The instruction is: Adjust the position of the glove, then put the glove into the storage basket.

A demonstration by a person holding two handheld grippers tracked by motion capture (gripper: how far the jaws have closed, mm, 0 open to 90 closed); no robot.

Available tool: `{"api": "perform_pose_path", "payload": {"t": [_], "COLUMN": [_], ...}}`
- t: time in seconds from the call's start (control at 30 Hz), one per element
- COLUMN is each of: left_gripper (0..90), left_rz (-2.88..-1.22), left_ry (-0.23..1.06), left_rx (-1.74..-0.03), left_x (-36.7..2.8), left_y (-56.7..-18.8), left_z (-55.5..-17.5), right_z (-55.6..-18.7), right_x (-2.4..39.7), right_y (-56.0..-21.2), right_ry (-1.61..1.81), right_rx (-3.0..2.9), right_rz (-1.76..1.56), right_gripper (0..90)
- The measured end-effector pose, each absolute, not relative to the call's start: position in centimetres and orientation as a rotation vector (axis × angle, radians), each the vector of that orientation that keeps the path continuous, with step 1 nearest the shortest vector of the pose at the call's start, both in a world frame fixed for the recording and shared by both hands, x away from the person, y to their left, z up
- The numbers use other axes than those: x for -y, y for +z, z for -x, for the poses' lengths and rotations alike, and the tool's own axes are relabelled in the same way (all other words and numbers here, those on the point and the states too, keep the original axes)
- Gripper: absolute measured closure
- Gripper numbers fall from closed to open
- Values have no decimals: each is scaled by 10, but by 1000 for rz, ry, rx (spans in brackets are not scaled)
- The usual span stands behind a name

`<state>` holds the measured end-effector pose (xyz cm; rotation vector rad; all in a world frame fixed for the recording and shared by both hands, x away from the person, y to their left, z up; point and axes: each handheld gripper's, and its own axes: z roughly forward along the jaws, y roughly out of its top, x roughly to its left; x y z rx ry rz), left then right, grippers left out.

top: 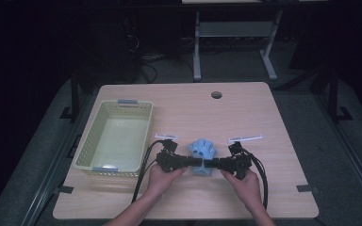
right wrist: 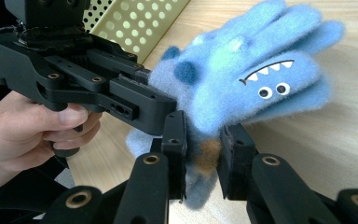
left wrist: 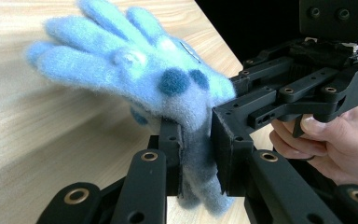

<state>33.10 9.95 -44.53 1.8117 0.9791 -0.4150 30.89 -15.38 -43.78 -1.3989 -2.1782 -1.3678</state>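
- Blue fuzzy glove (top: 203, 150) hung gripped at its cuff by both left tongs (top: 199, 162) and right tongs (top: 206, 164), above the worktop (top: 264, 113).
- Basket (top: 122, 107) sat unfilled, likely its destination.

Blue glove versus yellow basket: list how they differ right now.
The blue glove is soft and fuzzy, with a monster face; the yellow basket is rigid and perforated. The glove is clamped between the left gripper and right gripper; the basket sits untouched. The glove is far smaller. Both are over the table.
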Motion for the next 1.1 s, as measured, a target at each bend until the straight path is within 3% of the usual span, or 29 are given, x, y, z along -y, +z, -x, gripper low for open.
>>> {"api": "perform_pose_path", "payload": {"t": [1.1], "left_gripper": [743], "left_rz": [-1797], "left_ry": [-382], "left_rx": [-963], "left_x": [-114], "left_y": [-427], "left_z": [-333], "right_z": [-316], "right_x": [139], "right_y": [-416], "right_ry": [-1390], "right_rx": [2215], "right_rz": [1357], "right_gripper": [752]}}
